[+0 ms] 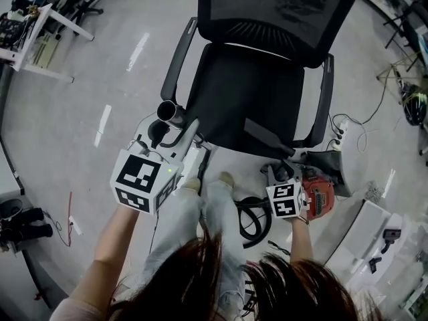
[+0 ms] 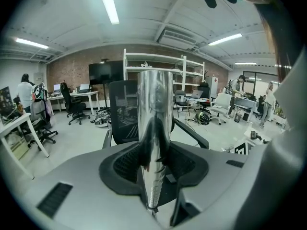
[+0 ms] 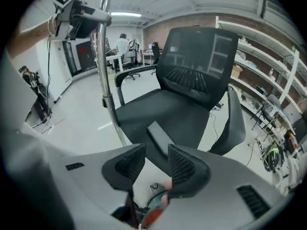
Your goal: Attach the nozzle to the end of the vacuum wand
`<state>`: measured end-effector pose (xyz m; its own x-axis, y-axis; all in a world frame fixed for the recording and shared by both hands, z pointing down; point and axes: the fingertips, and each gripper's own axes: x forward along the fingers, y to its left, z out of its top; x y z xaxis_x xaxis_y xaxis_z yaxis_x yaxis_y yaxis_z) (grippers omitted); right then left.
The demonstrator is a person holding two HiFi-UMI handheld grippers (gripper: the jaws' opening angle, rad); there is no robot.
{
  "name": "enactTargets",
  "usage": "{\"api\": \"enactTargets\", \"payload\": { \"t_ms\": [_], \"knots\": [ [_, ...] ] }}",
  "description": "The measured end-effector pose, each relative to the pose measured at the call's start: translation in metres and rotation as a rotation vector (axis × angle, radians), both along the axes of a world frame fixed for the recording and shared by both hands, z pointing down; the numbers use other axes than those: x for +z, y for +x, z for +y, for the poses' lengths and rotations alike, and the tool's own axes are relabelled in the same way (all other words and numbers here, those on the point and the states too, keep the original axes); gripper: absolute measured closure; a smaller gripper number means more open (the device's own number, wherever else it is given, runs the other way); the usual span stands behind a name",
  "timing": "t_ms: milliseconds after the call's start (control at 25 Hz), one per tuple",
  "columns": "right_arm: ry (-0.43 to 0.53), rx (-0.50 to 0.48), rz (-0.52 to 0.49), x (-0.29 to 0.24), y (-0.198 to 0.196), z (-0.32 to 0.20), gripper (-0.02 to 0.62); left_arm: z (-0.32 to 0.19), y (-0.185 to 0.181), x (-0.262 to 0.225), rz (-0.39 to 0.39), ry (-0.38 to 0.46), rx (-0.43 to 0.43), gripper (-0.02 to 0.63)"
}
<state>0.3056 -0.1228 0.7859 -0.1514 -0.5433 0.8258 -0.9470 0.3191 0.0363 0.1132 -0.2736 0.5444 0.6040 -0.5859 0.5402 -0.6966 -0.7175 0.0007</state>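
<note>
My left gripper [image 1: 159, 134] is shut on the chrome vacuum wand [image 1: 168, 112], whose open end points up beside the chair's left armrest. In the left gripper view the wand [image 2: 154, 128] stands upright, clamped between the jaws of the left gripper [image 2: 154, 163]. A dark flat nozzle [image 1: 269, 138] lies on the front right of the seat. My right gripper [image 1: 276, 174] hangs low just in front of it, open. In the right gripper view the nozzle [image 3: 159, 137] lies just beyond the parted tips of the right gripper [image 3: 154, 158], untouched. The wand [image 3: 103, 66] rises at the left.
A black office chair [image 1: 247, 92] fills the middle. The red vacuum body [image 1: 322, 194] and a black hose loop [image 1: 255, 221] lie on the floor by my right hand. A power strip with cables [image 1: 341, 132] and a white box [image 1: 364, 236] sit to the right.
</note>
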Motion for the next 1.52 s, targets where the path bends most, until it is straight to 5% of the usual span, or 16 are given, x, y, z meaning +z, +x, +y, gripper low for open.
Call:
{"api": "enactTargets", "payload": {
  "t_ms": [440,840,1520],
  "knots": [
    [-0.089,-0.136,0.146,0.081,0.018,-0.025,0.418,-0.004,0.006,0.003,0.089,0.003,-0.035,0.448],
    [-0.218,-0.173,0.266,0.133,0.056,-0.043,0.403,0.001,0.003,0.014,0.043,-0.035,-0.029,0.448],
    [-0.428,-0.229,0.350,0.187,0.065,-0.048,0.403,-0.012,0.009,0.008,0.091,-0.022,-0.054,0.448]
  ]
}}
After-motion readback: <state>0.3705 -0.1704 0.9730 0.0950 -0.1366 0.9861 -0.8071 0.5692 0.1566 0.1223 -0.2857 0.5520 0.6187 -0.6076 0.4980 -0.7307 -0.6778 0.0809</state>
